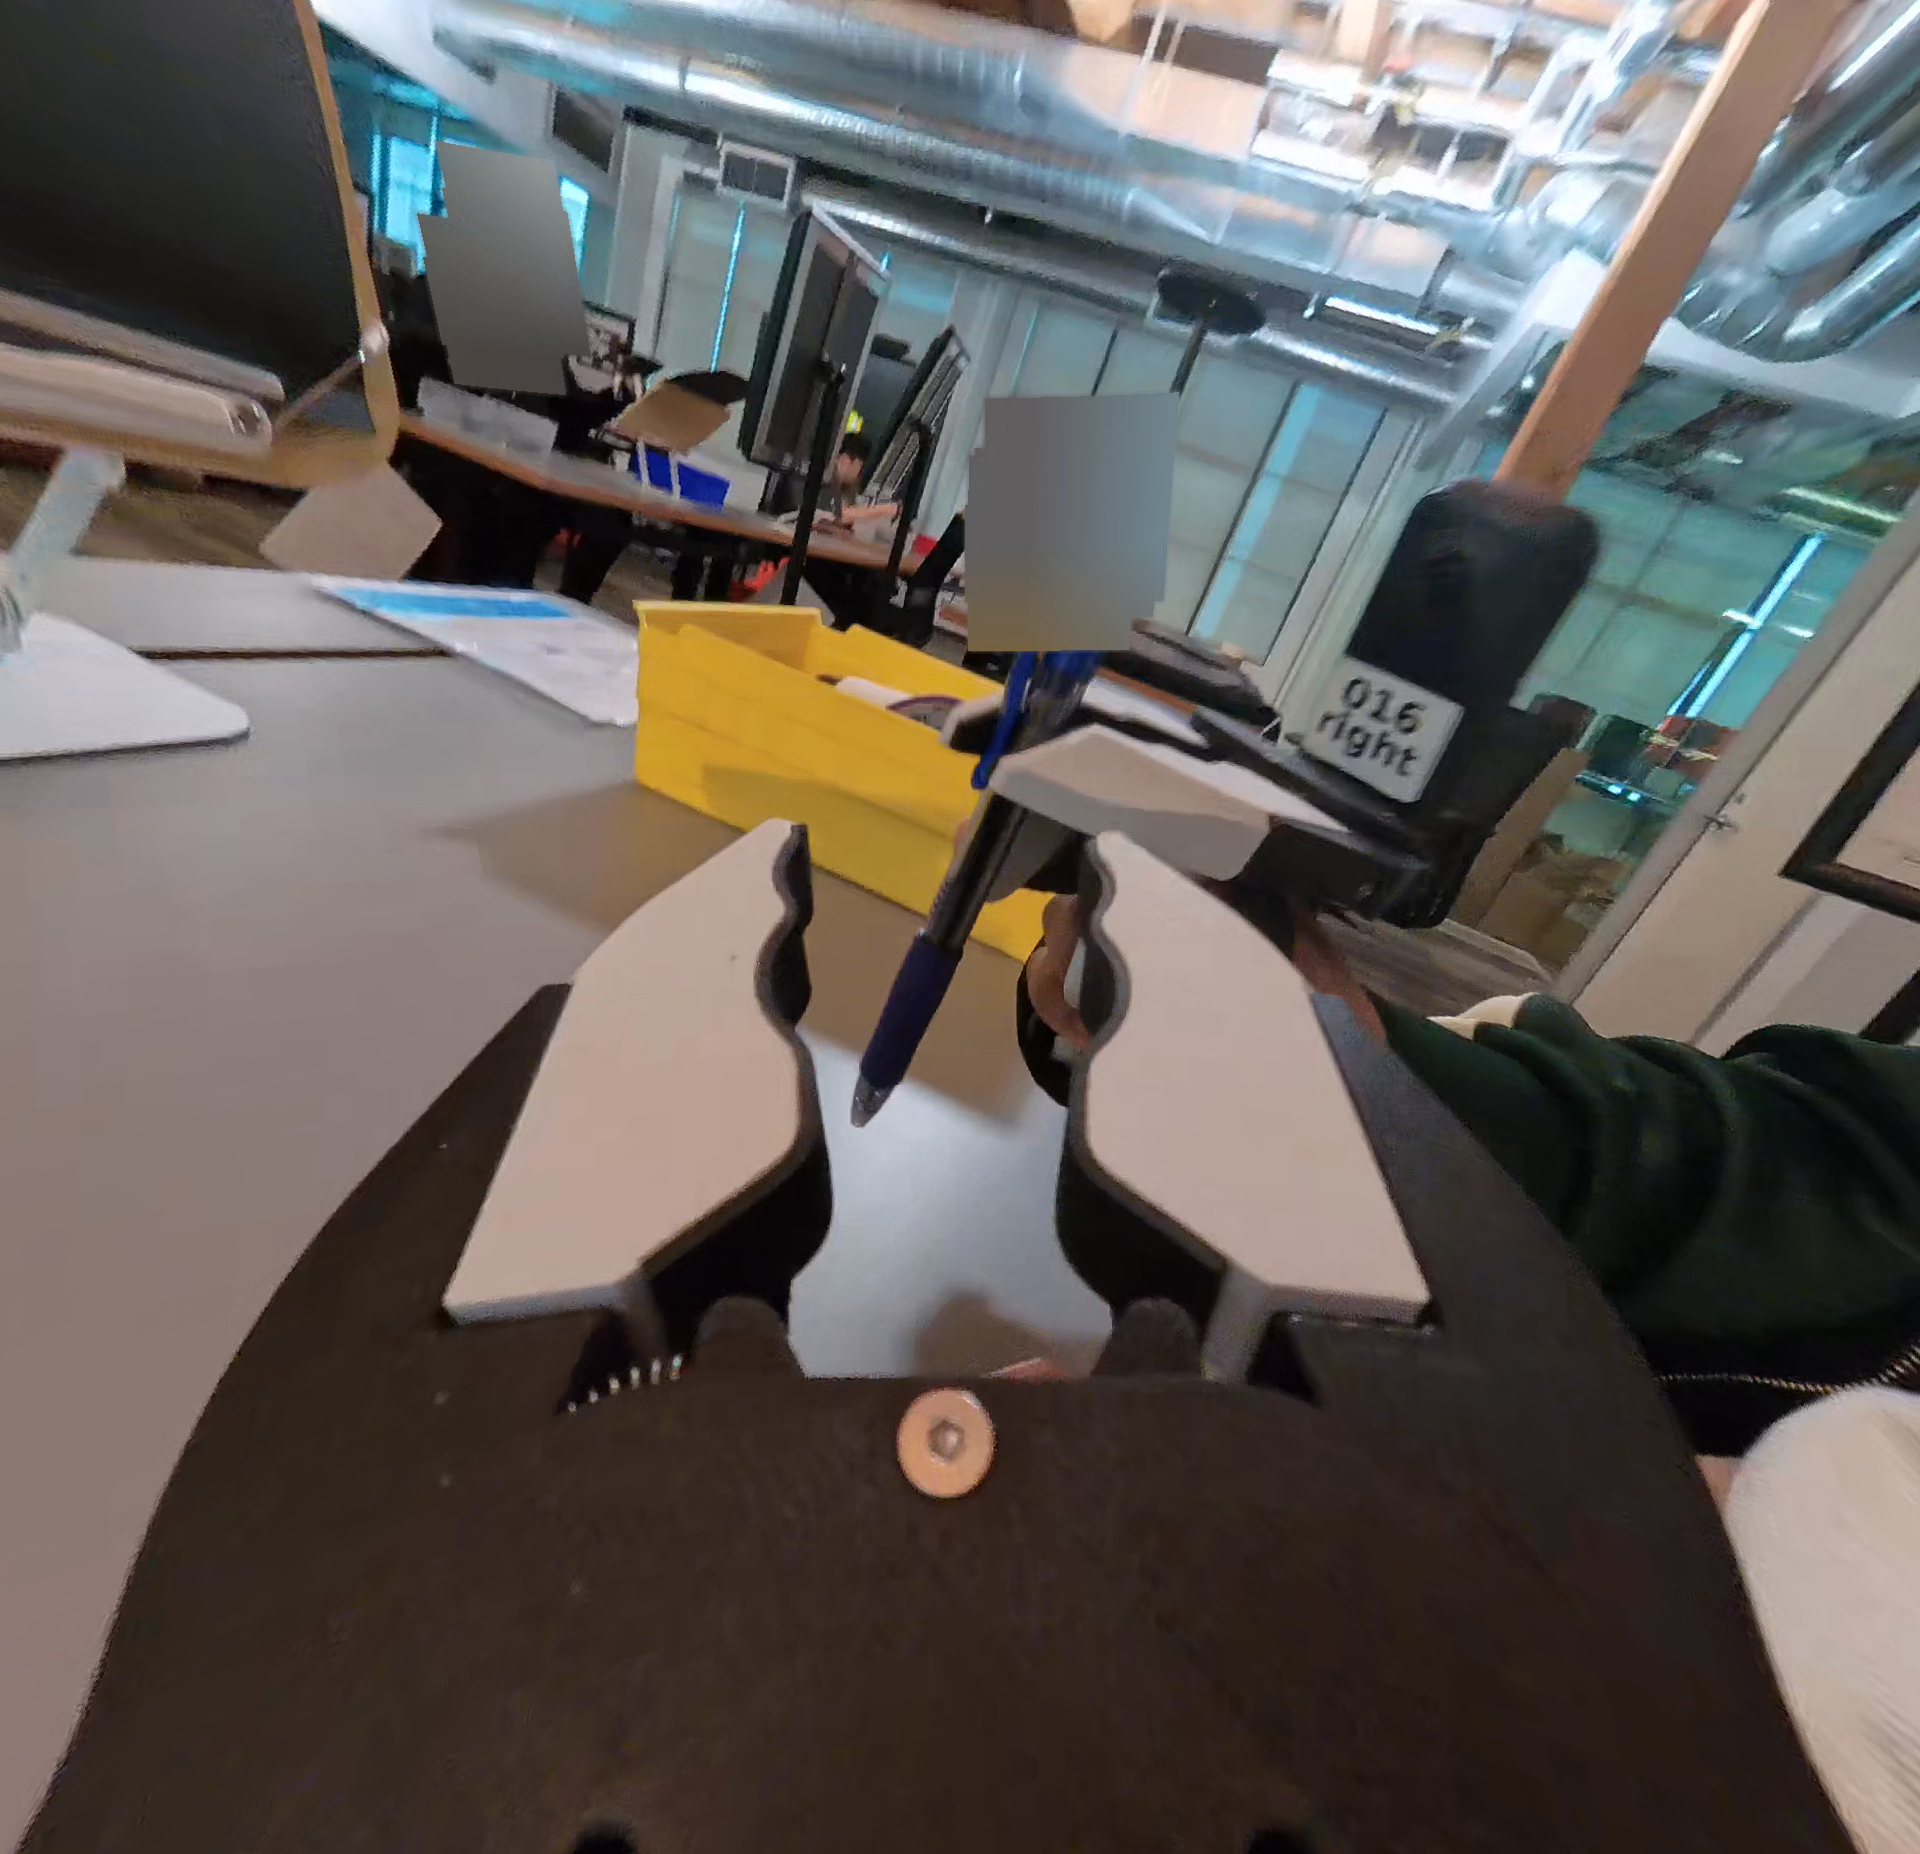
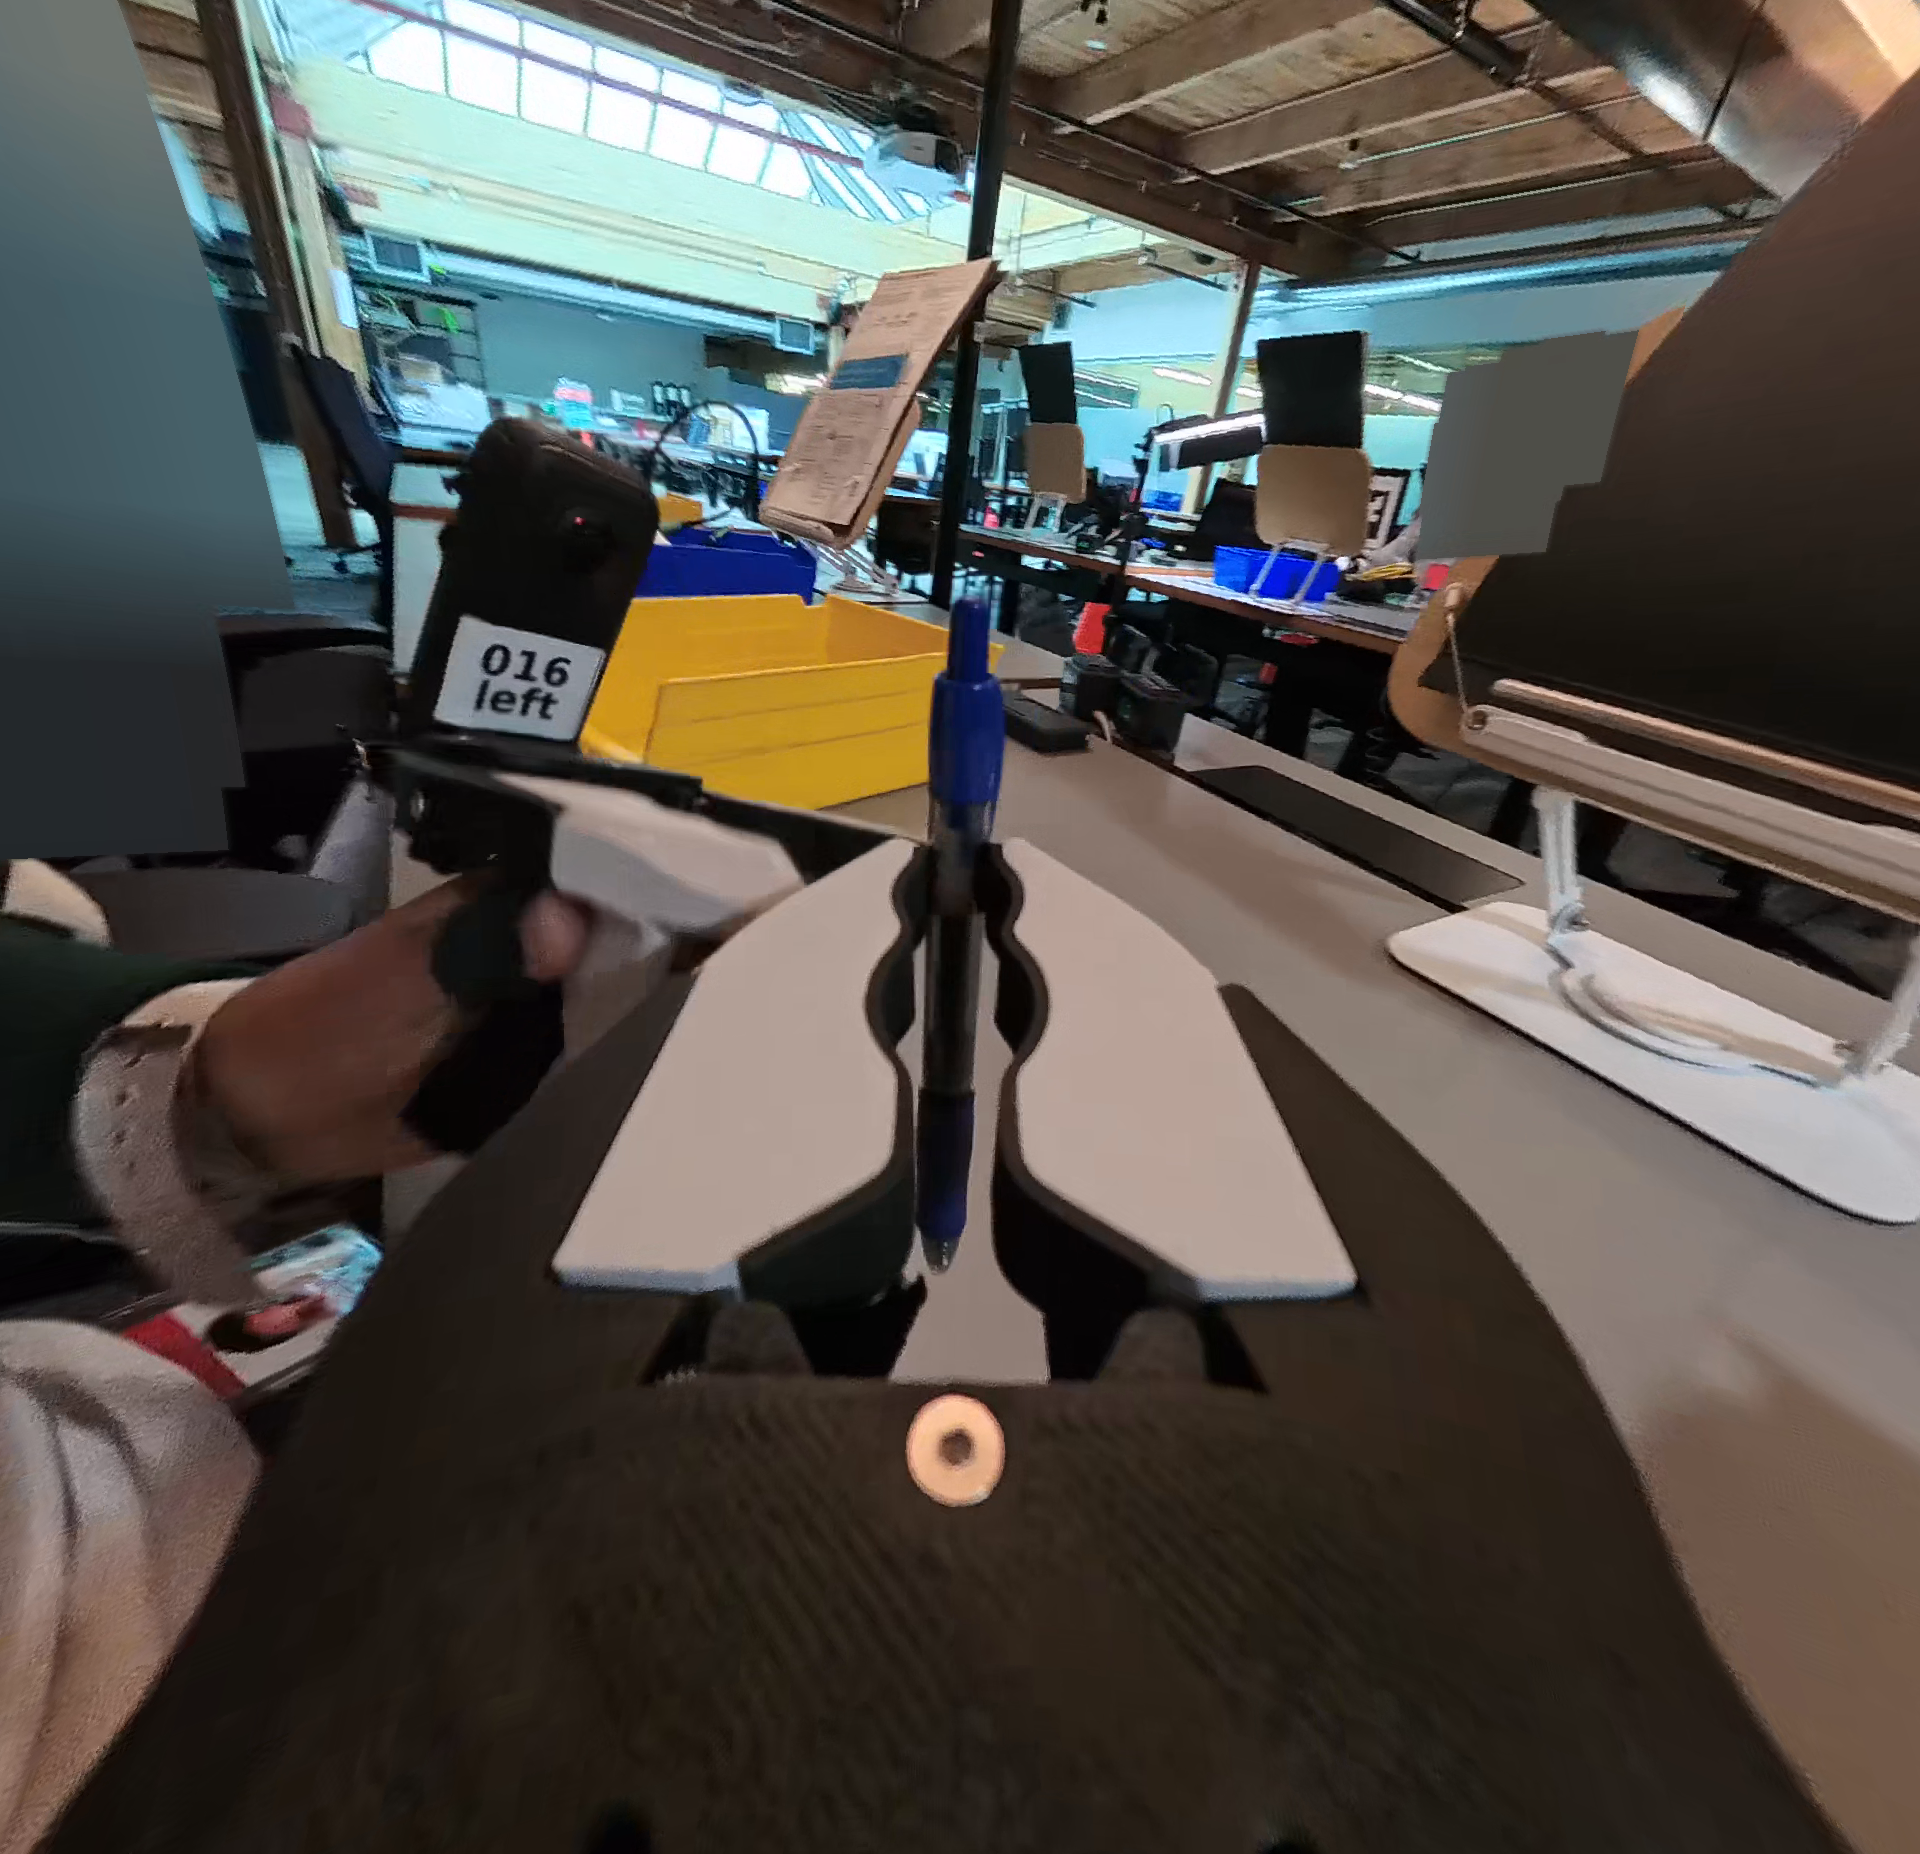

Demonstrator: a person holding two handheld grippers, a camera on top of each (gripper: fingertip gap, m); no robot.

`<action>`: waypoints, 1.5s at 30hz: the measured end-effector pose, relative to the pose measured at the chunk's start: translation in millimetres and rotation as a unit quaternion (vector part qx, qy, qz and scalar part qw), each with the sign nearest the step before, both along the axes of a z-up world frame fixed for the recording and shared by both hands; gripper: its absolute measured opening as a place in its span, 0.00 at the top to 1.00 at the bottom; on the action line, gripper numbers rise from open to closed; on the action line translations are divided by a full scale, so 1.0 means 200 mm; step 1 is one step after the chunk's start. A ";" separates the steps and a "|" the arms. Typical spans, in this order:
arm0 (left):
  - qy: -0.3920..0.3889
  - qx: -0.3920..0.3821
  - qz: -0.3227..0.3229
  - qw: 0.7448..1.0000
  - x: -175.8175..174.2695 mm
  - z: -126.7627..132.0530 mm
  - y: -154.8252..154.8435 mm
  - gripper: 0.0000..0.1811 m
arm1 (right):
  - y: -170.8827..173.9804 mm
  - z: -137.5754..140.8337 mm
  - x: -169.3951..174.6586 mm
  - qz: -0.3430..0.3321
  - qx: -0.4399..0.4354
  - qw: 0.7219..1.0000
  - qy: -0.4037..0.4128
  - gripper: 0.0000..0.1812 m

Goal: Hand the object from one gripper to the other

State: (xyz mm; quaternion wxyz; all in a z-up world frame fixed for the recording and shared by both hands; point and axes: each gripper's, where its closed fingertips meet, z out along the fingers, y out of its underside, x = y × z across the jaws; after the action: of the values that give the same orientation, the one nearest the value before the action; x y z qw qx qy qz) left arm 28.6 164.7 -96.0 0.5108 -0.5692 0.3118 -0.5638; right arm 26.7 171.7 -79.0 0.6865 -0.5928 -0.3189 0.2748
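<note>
Right claw (image 2: 954, 874) clamps upright blue-black pen (image 2: 951, 973).

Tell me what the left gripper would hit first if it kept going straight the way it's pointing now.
Probably the blue pen, held in the shut right gripper. Its tip hangs between the open left gripper fingers, so they may pass either side. Depth is unclear.

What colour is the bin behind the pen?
Yellow. The bin shows best in the right wrist view, beyond the pen held in the right gripper.
</note>
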 end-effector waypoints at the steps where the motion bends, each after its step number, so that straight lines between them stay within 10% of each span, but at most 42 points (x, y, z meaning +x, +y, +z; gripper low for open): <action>1: -0.017 0.009 -0.005 1.000 -0.03 0.04 0.01 0.70 | 0.00 -0.01 0.00 0.018 -0.013 1.000 0.009 0.94; 10: -0.066 -0.019 -0.190 0.979 -0.09 0.10 -0.12 0.86 | -0.09 -0.10 -0.14 0.191 -0.132 0.971 0.053 0.95; 24: 0.004 0.063 -0.130 0.990 -0.04 0.06 -0.12 0.93 | -0.13 -0.15 -0.18 0.219 -0.146 0.965 0.015 0.94; 30: 0.002 0.074 -0.070 0.995 -0.09 0.07 -0.04 0.93 | 0.01 -0.11 -0.07 0.134 -0.104 0.984 0.050 0.68; 45: 0.002 0.071 -0.048 0.996 -0.12 0.07 0.00 0.93 | -0.03 -0.20 -0.15 0.121 -0.061 0.990 -0.048 0.85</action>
State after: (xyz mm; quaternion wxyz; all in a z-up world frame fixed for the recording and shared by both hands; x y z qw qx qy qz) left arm 4.5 165.4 -81.3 0.5219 -0.5171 0.3786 -0.5629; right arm -4.0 165.0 -118.3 0.5950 -0.6032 -0.4034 0.3456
